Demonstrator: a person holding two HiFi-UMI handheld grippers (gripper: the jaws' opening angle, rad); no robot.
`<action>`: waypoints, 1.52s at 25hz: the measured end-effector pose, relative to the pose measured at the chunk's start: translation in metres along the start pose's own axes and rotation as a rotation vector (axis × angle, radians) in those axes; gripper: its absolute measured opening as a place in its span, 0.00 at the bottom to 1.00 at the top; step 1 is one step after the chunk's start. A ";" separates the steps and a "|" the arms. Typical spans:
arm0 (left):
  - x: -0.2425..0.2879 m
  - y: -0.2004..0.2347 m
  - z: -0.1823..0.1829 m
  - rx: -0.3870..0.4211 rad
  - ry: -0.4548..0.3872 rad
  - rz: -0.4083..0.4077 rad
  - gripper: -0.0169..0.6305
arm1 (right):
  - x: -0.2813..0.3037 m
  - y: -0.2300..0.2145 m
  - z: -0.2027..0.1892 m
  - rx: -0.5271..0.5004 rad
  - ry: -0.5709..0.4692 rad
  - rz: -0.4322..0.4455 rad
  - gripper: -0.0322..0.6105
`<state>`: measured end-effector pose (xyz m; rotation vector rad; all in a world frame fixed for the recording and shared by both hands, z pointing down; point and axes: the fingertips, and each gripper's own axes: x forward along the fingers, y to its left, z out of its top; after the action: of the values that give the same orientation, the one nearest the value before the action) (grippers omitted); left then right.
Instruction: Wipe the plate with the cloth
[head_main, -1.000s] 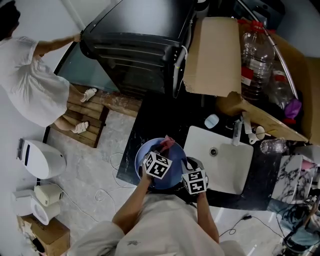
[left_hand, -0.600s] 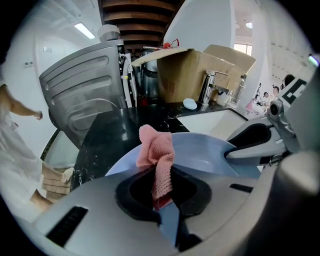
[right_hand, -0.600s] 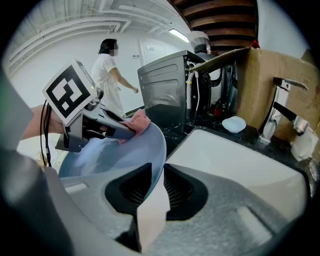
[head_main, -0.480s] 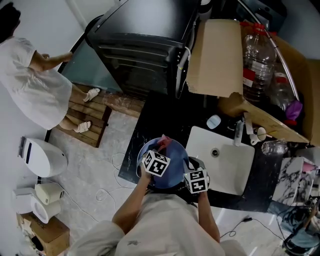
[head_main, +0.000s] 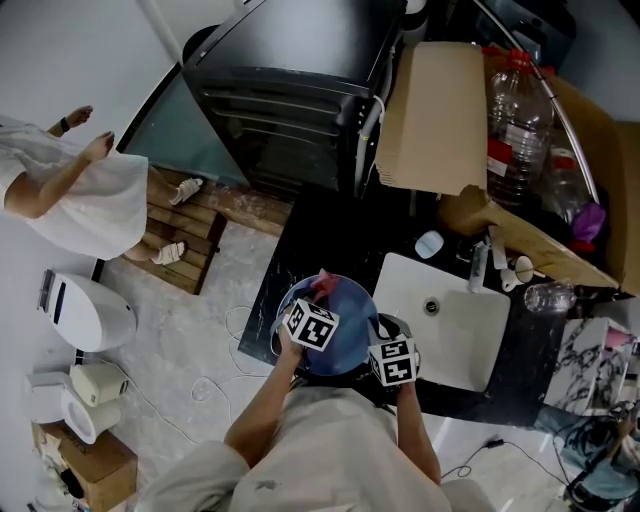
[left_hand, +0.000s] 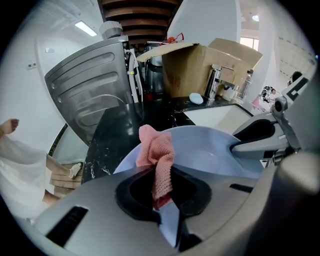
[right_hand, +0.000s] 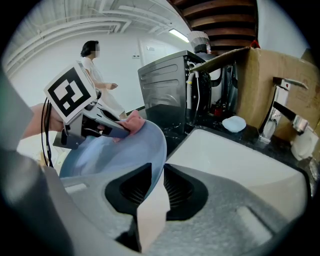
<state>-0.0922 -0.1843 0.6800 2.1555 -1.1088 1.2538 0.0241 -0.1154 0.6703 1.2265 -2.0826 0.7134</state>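
- The dark worktop (head_main: 330, 235) carries the white sink (head_main: 470, 335). The basin shows only its drain.
- Behind the sink stands an open cardboard box (head_main: 560, 250), and plastic bottles (head_main: 508, 110) stand inside it.
- The blue plate (head_main: 350, 300) is just left of the sink. It is lifted and tilted, not lying flat. Apart from the cloth, nothing is in it, and I see no food or dirt on its surface.
- The right gripper (right_hand: 150, 200) is closed on the plate rim, on the side nearest the sink, and carries the plate.
- The left gripper (left_hand: 162, 195) is on the side of the plate away from the sink. It is clamped on the pink cloth (left_hand: 156, 150), which stands out past its jaws.
- The cloth is bunched at the plate edge farthest from the sink, against the rim.
- In my judgement the wiping is under way, because both things are gripped and the cloth is on the plate. I cannot tell how much of the surface is already wiped. The middle of the plate and the side nearest the sink probably remain to do.
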 end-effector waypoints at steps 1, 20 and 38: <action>-0.001 0.001 -0.001 0.003 0.006 0.004 0.08 | 0.000 0.000 0.000 0.002 -0.001 0.000 0.18; -0.014 0.006 -0.024 0.090 0.121 0.043 0.08 | -0.007 0.005 -0.008 0.020 -0.014 0.036 0.18; -0.027 -0.004 -0.045 0.098 0.173 0.033 0.08 | -0.011 0.006 -0.013 0.005 -0.016 0.056 0.18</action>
<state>-0.1206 -0.1399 0.6804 2.0594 -1.0353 1.5066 0.0255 -0.0972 0.6706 1.1839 -2.1373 0.7364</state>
